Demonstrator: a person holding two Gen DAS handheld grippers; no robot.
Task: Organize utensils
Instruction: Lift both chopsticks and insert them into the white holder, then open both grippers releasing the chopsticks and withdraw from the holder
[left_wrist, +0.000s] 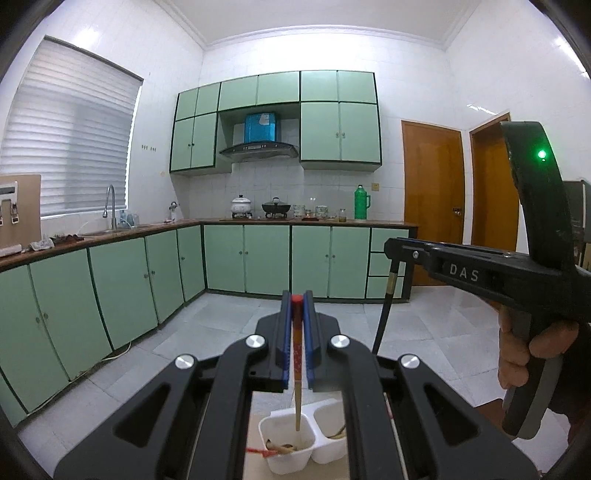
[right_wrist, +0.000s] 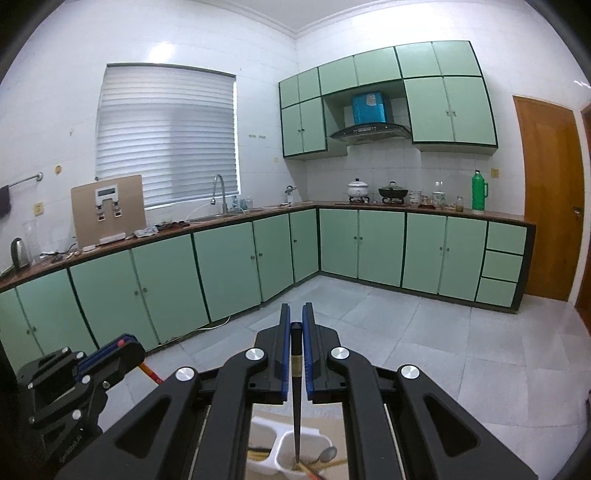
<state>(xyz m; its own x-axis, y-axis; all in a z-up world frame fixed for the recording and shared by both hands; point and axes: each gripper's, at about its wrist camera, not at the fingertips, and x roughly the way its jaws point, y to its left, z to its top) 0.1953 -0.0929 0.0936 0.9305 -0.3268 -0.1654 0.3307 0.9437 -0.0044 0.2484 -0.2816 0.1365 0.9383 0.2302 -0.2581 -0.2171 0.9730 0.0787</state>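
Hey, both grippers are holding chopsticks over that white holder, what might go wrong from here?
1. The left gripper pinches the red-topped chopstick only near its top; it may swing or slip.
2. The black chopstick in the right gripper hangs over the white utensil holder near its divider and may catch there.

A home kitchen: green cabinets (left_wrist: 225, 258), sink tap (left_wrist: 110, 205), range hood (left_wrist: 258, 149), pots on the stove (left_wrist: 275, 208)

- The left gripper (left_wrist: 296, 301) is seen closed on a red-tipped chopstick (left_wrist: 296, 354), held between the blue fingers (left_wrist: 284, 332).
- The chopstick's lower end is positioned inside the left compartment of a white utensil holder (left_wrist: 286, 463).
- The right gripper (left_wrist: 399, 249) is seen at the right, gripped by a hand (left_wrist: 524, 350), with a black chopstick (left_wrist: 382, 314) hanging from it.
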